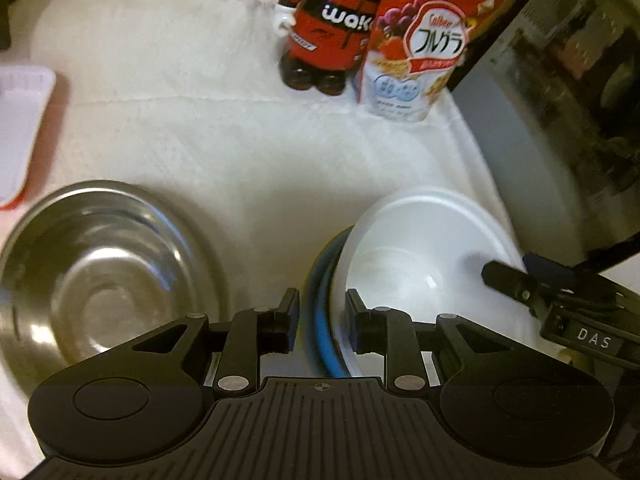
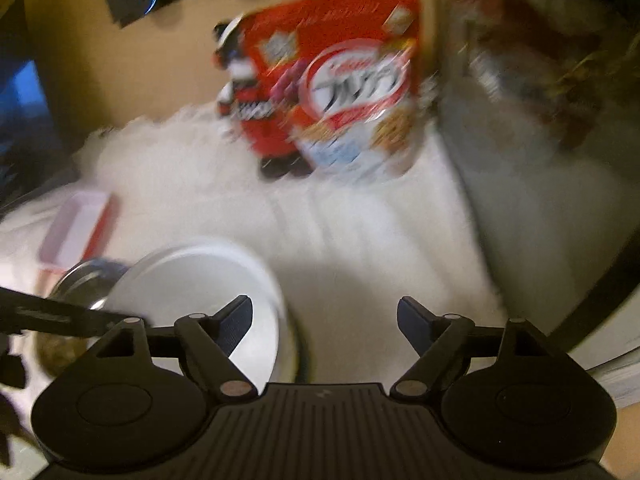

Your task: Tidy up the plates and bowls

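Left view: my left gripper (image 1: 322, 312) is narrowed around the rims of the blue plate (image 1: 320, 328) and the white bowl (image 1: 424, 256) stacked on it; real grip unclear. Steel bowl (image 1: 96, 276) sits just left on the white cloth (image 1: 208, 120).

Right view, blurred: my right gripper (image 2: 324, 320) gapes wide, empty, white bowl (image 2: 200, 280) under its left finger.
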